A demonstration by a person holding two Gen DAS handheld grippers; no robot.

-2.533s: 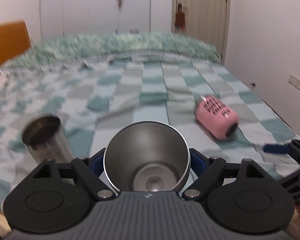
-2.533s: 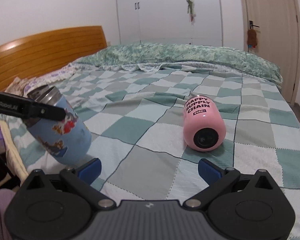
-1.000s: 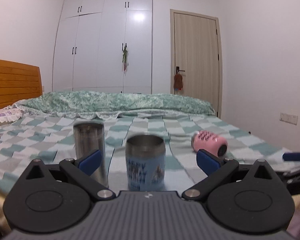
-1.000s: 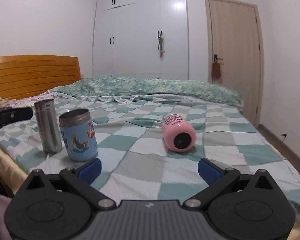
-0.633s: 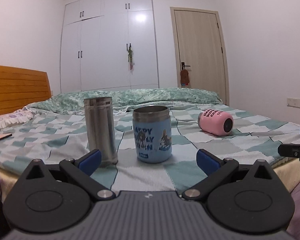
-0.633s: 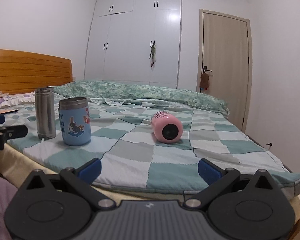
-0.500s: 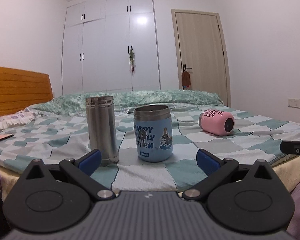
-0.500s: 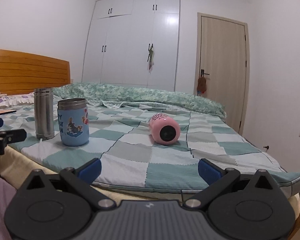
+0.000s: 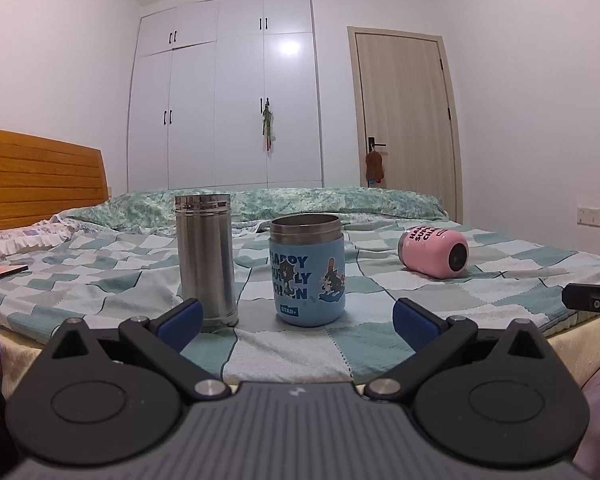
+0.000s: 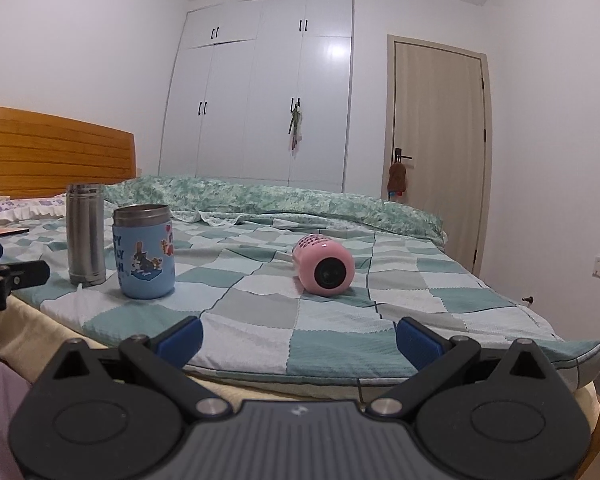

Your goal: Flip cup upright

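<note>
A bedroom: white wardrobe, a door, and a bed under a checked quilt in front of me. My left gripper is spread wide and holds nothing, low at the bed's edge. My right gripper is likewise spread and empty. Just beyond my left one the blue cup stands upright, mouth up, close beside the steel flask, also upright. Further right, well apart from them, the pink cup lies on its side, its dark end toward my right gripper. I judge that cup is the one left. Next I would reach my right gripper forward, close on its body, then tip it upright.
</note>
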